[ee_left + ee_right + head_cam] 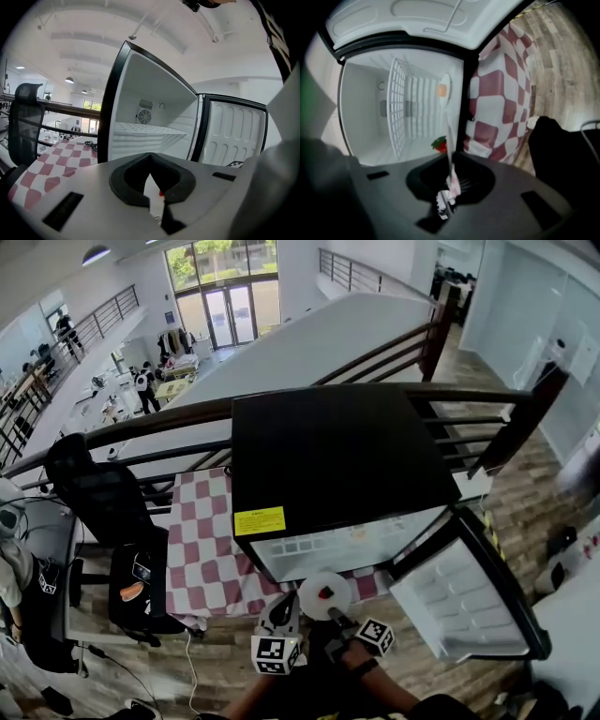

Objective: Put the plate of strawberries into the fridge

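Right tongs [446, 207]: clamped on the rim of the plate [446, 108], which showed edge-on.
Left tongs [157, 206]: closed on a white sliver of plate; grey housing [93, 187] hid the rest.
Plate: held just before the mouth of the open fridge [328, 460], one strawberry [325, 593] showing.
Bench [202, 540]: under a checked cloth, with the fridge on it and the door [469, 601] swung right.
Room: wooden floor [525, 493], dark railing [450, 395] far behind, black chair [103, 493] on the left.

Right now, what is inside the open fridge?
A white wire shelf, bare, and a fan vent on the back wall. The held plate and strawberry hide part of the lower compartment.
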{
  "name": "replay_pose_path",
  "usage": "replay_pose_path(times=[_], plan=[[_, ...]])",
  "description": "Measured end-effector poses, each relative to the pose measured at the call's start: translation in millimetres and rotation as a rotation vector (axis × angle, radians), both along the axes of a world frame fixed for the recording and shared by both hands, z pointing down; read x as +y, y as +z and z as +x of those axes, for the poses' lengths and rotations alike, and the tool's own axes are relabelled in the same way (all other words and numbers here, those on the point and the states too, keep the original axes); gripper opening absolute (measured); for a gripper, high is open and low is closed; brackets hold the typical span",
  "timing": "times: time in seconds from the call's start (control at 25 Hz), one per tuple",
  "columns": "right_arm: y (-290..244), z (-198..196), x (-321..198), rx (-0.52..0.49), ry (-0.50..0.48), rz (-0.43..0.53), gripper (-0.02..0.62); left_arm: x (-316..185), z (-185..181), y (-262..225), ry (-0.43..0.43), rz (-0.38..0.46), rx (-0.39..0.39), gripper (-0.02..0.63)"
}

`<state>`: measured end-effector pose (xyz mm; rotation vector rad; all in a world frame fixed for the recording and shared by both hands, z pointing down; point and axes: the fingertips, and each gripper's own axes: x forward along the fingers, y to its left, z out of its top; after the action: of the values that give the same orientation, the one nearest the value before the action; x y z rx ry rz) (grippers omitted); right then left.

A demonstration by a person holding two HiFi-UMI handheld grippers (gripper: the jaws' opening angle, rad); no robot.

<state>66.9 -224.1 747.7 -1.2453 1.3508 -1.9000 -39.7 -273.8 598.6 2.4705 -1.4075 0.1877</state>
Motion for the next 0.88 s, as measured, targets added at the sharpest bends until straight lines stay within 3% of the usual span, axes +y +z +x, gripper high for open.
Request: replay_pose_path(times=[0.6, 0.88], plan=[[6.1, 4.5, -51.9, 0.014, -0.019, 0.013, 0.035, -36.5, -16.7, 9.9, -0.09, -0.018, -0.005, 0.017], [10.5, 3.5, -63.7, 0.008, -0.005, 0.002, 0.035, -42.8, -16.2, 13.8, -0.083, -0.037, -0.002, 0.017]])
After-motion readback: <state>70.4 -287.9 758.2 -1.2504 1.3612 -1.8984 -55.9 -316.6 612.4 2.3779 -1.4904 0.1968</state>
